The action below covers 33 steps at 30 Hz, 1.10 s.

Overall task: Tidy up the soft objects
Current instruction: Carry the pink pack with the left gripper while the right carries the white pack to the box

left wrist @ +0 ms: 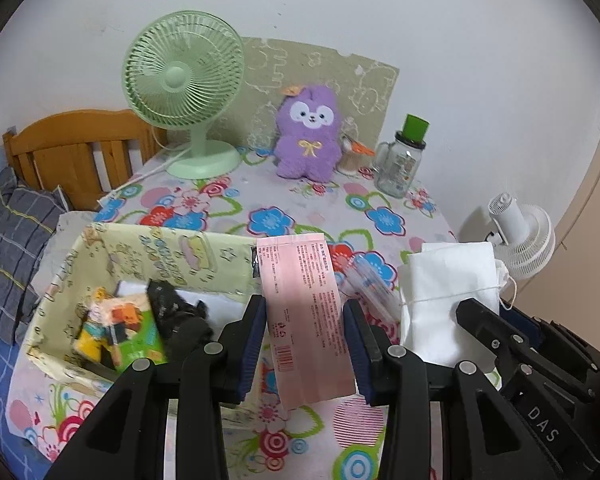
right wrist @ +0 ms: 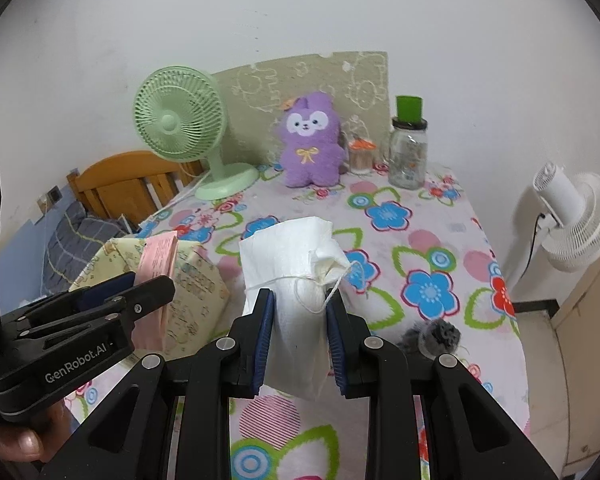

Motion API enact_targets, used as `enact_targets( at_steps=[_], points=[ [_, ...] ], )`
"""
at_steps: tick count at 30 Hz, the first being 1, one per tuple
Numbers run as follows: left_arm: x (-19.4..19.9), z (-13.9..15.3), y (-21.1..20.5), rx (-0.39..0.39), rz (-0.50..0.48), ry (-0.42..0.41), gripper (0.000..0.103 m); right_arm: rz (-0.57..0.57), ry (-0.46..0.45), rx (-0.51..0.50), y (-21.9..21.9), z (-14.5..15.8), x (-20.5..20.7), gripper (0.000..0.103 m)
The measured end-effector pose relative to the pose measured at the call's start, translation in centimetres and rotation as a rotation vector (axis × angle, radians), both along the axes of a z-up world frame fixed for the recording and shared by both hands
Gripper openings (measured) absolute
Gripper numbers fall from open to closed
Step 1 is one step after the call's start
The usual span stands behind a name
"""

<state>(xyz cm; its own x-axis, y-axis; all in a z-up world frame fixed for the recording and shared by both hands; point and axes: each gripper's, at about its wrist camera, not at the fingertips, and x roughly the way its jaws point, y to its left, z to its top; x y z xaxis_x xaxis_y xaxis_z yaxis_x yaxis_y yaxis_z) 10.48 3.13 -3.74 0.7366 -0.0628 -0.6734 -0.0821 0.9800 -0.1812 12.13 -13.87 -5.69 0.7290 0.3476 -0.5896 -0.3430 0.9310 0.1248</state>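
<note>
My left gripper [left wrist: 305, 312] is shut on a pink packet [left wrist: 304, 312] and holds it upright above the table, just right of the yellow patterned box [left wrist: 132, 252]. The box holds a black cloth [left wrist: 180, 316] and colourful packets [left wrist: 120, 324]. My right gripper [right wrist: 300, 312] is shut on a white drawstring bag [right wrist: 296, 264], held above the flowered tablecloth [right wrist: 432, 264]. The bag also shows in the left wrist view [left wrist: 448, 280], and the pink packet in the right wrist view [right wrist: 158, 256]. A grey fuzzy object [right wrist: 432, 334] lies right of my right gripper.
At the back stand a green fan [left wrist: 184, 92], a purple plush toy [left wrist: 308, 132], a small orange-topped jar [right wrist: 360, 156] and a glass jar with a green lid [left wrist: 400, 160]. A white fan [right wrist: 572, 224] stands right of the table. A wooden bed frame [left wrist: 76, 148] is at the left.
</note>
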Motion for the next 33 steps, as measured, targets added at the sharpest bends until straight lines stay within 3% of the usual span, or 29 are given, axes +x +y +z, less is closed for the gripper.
enact_targets(
  at_steps=[19, 33],
  points=[
    [-1.3, 1.4, 8.1, -0.019, 0.132, -0.051, 0.040, 0.133, -0.039, -0.032, 8.0, 2.1, -0.1, 0.029],
    [-1.7, 0.4, 13.3, -0.004, 0.223, -0.043, 0.041, 0.232, -0.020, -0.047, 14.0, 1.5, 1.0, 0.029]
  ],
)
